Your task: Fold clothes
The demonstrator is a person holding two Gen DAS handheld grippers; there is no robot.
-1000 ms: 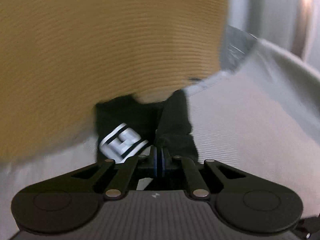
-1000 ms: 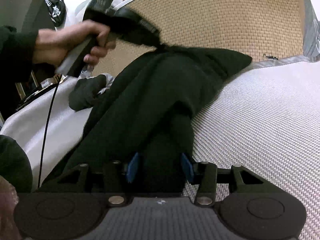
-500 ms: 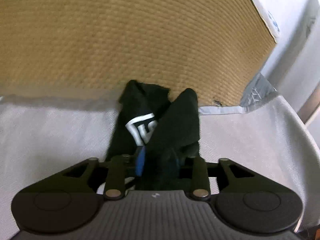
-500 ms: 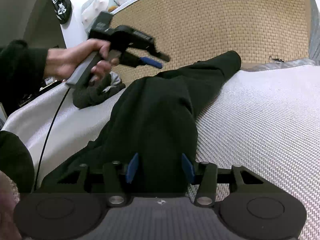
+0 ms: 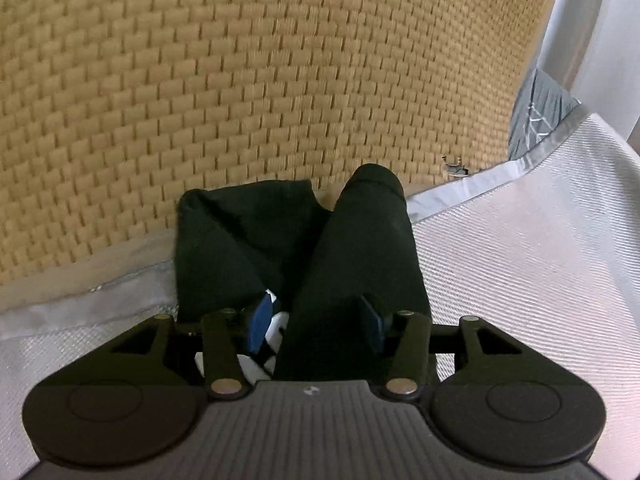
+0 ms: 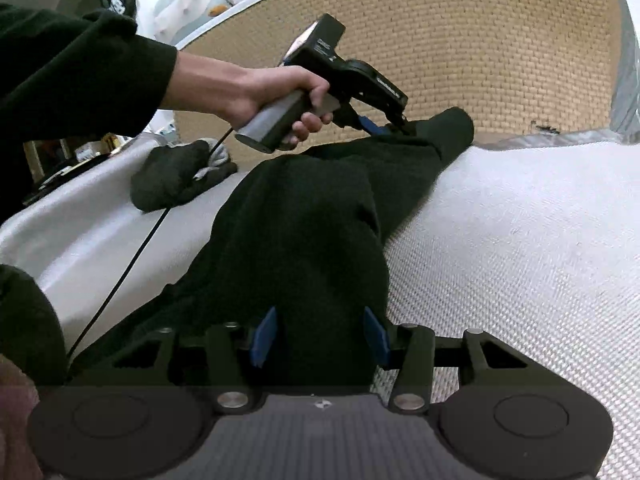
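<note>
Left gripper (image 5: 314, 322): I see my blue pads spread wide at lower centre of the left view, a fold of black cloth lying between them, not pinched.
Right gripper (image 6: 320, 336): my fingers stand equally wide at lower centre of the right view, with dark fabric bulging through the gap, ungripped.
Garment (image 6: 312, 220): black, stretched from bottom centre to upper right across the white cover (image 6: 520, 240); its far end touches the tan mat (image 6: 480, 40).
Print (image 5: 276, 328): white marks, partly hidden behind my left pad.
Hand (image 6: 276, 92): holds the left gripper's handle, upper left of the right view.
Second cloth (image 6: 176, 176): dark bundle, left of the garment.
</note>
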